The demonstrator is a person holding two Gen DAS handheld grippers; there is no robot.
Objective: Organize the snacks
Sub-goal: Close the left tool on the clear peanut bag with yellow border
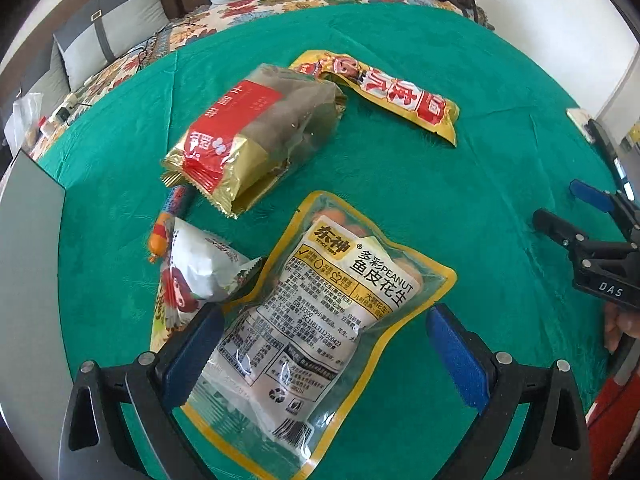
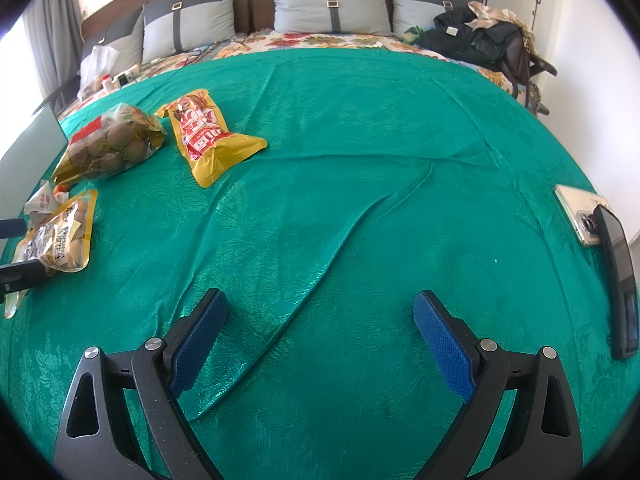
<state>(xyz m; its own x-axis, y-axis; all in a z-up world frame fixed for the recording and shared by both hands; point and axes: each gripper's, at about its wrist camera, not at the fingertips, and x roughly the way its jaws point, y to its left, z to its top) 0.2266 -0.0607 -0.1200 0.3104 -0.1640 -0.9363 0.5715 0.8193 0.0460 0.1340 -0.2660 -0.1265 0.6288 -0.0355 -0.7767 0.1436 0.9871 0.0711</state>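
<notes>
Several snacks lie on a green bedspread (image 1: 460,184). My left gripper (image 1: 324,322) is open, its jaws on either side of a yellow-edged peanut bag (image 1: 320,320), which also shows in the right wrist view (image 2: 56,236). Left of it lie a small white packet (image 1: 200,268) and a sausage stick (image 1: 170,220). Behind are a red-and-gold bag of brown balls (image 1: 256,132) and a yellow-red bag (image 1: 384,92), both also in the right wrist view (image 2: 108,144) (image 2: 204,132). My right gripper (image 2: 318,308) is open and empty over bare cloth; it shows at the right of the left wrist view (image 1: 560,208).
A grey flat panel (image 1: 28,280) stands at the bed's left edge. A phone (image 2: 580,216) and a black device (image 2: 618,280) lie at the right edge. Pillows (image 2: 328,4) and dark clothes (image 2: 472,36) are at the head. The cloth has raised folds (image 2: 340,232).
</notes>
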